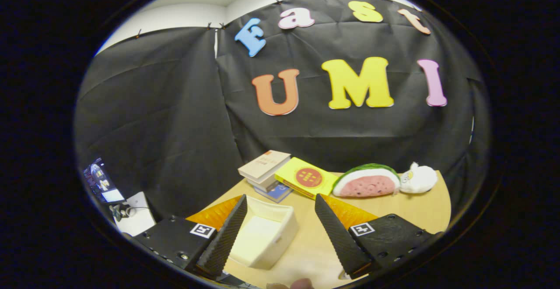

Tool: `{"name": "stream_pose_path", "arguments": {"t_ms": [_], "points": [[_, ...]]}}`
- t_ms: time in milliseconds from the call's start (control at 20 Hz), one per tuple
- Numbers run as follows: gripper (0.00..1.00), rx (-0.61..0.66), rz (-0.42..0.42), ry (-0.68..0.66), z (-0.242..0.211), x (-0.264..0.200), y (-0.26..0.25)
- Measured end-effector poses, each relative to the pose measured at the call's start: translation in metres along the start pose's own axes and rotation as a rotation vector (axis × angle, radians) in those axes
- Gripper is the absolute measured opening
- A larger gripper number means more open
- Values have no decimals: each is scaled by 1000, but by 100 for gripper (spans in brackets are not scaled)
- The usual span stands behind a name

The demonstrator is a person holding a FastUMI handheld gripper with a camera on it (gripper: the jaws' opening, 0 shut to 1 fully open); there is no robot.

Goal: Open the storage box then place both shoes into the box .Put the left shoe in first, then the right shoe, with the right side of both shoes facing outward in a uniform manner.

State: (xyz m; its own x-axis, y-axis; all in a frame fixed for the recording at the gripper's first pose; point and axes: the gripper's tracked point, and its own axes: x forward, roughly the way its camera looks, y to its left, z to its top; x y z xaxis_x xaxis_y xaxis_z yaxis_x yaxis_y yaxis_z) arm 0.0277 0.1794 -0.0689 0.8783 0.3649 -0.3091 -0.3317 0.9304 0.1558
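Standing beside the booth, I see a monitor (104,184) at the far left, below table level, with a small white device (133,216) beside it. Next comes the gripper (280,232), held above the wooden table (420,212) with its jaws spread wide and nothing between the fingers (227,232) but air. The storage box (267,234) sits on the table just ahead of and between them, nearer the left finger. It is a cream-coloured, open-topped bin with thin walls and rounded corners. I judge it light and fairly stiff, probably smooth plastic, so it could slide if nudged. The upper rim of a wall looks like the best place to pinch. Its long axis runs away from the gripper, angled slightly rightward, with the open top facing up; I cannot make out any lid. Beyond it lies a stack of books (264,168), then a yellow book (306,178), a watermelon-slice plush (366,183) and a white plush toy (419,178) touching it.
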Motion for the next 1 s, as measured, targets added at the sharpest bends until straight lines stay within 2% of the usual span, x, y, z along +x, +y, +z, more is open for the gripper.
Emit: {"name": "stream_pose_path", "arguments": {"t_ms": [250, 400, 550, 800, 1000], "points": [[96, 16, -144, -9, -29, -45, -113], [96, 38, -228, 31, -65, -61, -165], [96, 81, -278, 109, -117, -68, -196], [96, 116, -283, 285, -208, -50, -215], [96, 112, -264, 403, -257, -25, -222]]}}
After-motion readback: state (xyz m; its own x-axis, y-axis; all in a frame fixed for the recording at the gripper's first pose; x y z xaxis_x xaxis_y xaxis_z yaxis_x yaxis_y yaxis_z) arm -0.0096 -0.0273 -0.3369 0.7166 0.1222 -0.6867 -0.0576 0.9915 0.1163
